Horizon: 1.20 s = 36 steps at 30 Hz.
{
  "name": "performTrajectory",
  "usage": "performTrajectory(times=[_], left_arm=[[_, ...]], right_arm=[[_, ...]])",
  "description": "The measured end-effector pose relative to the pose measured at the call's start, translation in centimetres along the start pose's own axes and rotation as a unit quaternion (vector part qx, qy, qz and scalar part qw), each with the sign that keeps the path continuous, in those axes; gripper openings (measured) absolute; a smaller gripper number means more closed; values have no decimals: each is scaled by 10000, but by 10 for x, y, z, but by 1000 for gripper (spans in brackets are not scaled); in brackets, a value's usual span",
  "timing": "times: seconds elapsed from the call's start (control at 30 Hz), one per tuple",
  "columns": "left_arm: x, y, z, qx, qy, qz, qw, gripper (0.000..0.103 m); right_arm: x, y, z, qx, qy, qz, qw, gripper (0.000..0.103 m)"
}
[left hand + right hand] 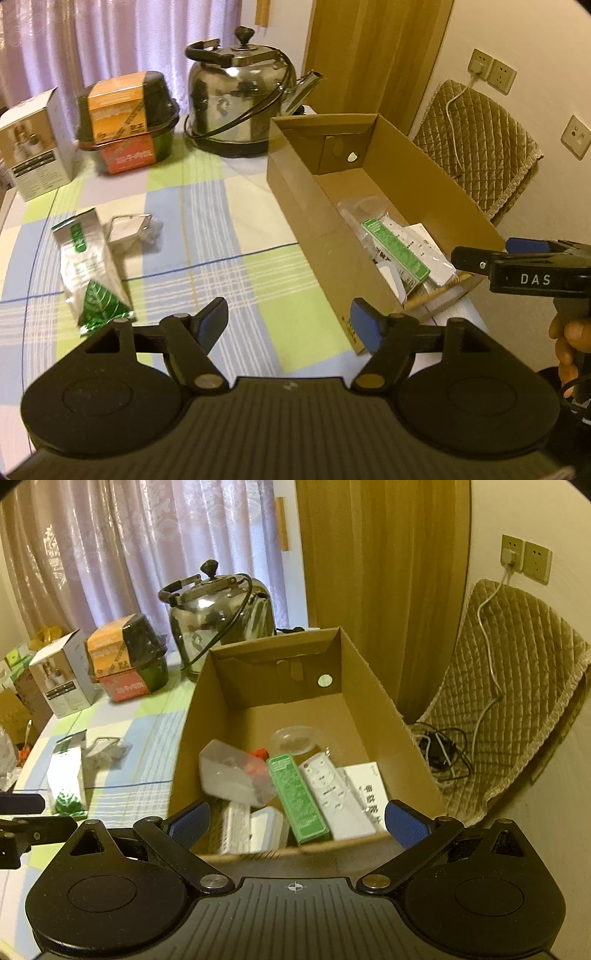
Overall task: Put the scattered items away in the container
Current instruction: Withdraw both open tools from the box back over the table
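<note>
Two items lay on the tabletop (229,221) left of the cardboard box (314,229): a silver-green tea packet (90,273) and a small clear pouch (131,230). My left gripper (288,325) and right gripper (297,821) were spread, empty. I judged the packet best pinched across its narrow width, then lifted over the wall.

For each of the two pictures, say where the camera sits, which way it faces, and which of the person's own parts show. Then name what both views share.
Left wrist: sits on the left tool, facing across the checked tablecloth at a foil packet; the right tool and a hand show.
Right wrist: sits on the right tool, looking down into the cardboard box; the left tool shows.
Shared: the box, the kettle, the green carton.
</note>
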<state>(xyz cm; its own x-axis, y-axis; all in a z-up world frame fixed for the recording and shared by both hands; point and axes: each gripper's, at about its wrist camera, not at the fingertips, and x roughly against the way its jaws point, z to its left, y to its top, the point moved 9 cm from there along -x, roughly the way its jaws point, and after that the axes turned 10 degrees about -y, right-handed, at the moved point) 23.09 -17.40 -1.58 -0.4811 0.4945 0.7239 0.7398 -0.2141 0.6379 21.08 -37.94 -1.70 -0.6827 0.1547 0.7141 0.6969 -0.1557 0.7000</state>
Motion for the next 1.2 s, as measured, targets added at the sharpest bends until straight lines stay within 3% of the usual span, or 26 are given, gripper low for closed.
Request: performTrajectory(times=[0.3, 0.87, 1.2], left_arm=[[48, -24, 15, 204, 219, -158, 9994, 77], [128, -69, 66, 612, 852, -416, 9936, 102], [154, -79, 81, 688, 1136, -496, 9899, 102]], right_arm=[[36, -9, 36, 73, 250, 103, 9996, 103], [79, -29, 119, 488, 811, 161, 9954, 103], [95, -33, 152, 707, 1069, 187, 9916, 103]])
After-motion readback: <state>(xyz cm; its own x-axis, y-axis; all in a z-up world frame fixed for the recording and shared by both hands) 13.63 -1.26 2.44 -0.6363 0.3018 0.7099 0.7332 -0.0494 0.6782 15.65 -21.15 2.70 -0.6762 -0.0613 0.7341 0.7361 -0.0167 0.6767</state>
